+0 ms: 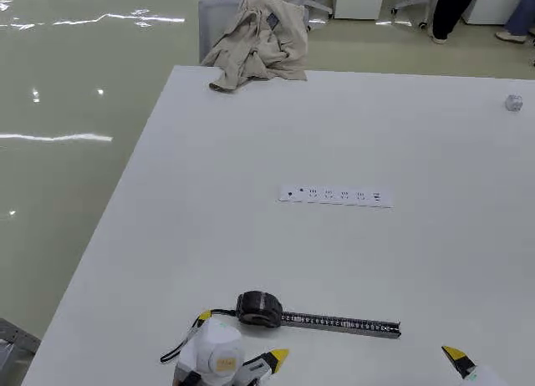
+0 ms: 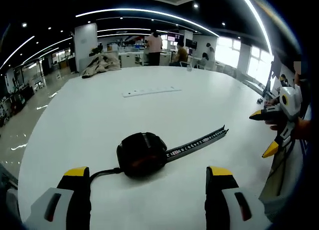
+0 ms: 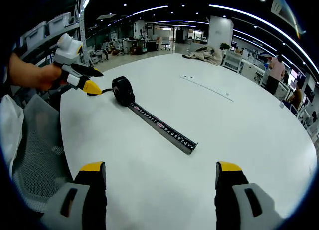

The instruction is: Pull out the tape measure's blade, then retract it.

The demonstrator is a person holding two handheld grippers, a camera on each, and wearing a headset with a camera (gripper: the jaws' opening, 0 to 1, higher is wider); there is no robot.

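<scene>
A black tape measure lies on the white table near its front edge. Its blade is drawn out flat to the right and ends in a hook. My left gripper stands open just in front of the case, touching nothing. In the left gripper view the case sits between my open jaws, with the blade running off right. My right gripper is open, short of the blade's tip. The right gripper view shows the case and the blade ahead of it.
A white power strip lies mid-table. A beige jacket hangs over a chair at the far edge. A small crumpled thing sits at the far right. The table's left edge drops to a shiny floor.
</scene>
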